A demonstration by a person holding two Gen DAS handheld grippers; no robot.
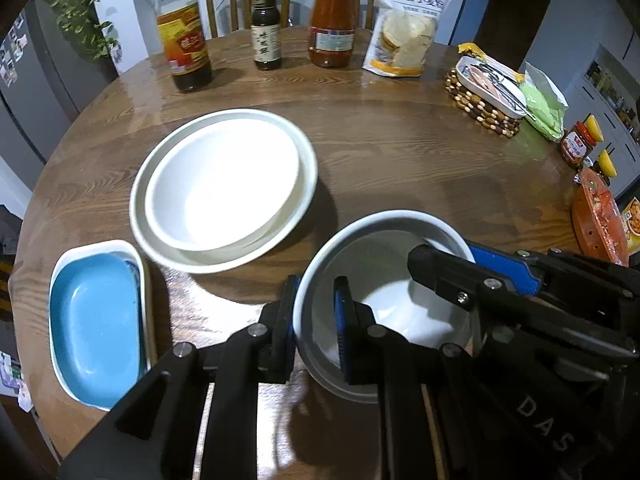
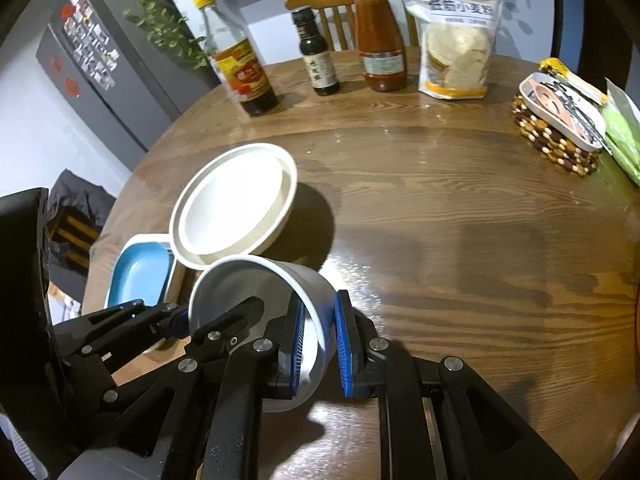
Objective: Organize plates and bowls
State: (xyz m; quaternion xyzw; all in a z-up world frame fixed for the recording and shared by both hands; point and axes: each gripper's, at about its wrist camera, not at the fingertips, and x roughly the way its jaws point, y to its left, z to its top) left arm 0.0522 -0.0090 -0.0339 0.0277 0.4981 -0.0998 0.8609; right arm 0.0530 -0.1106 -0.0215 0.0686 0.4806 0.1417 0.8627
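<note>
Now you are carrying one deep white bowl with both tools together, and this is where it can go wrong. Your left gripper is clamped on the bowl's wall at one side, one blue pad outside and one inside, and your right gripper is clamped in the same way on the opposite wall. The bowl hangs between the two pairs of fingers, above the wooden table, and in the right wrist view it is tilted, its mouth turned toward the left gripper. Because each grip holds only a thin glazed wall, the bowl may slip out if your two hands do not travel together; if one hand goes faster or rolls more, the wall can twist between the pads and the bowl can drop on the table. Just ahead of the left fingers stands the stack of two shallow white bowls, one nested in the other, and to the left of the fingers lies the blue rectangular dish. I judge that the held bowl should go onto the white stack; if you lower it while it is tilted, its edge can hit the rim of the stack and push it. Both grippers point steeply downward toward the table, from opposite sides of the bowl.
</note>
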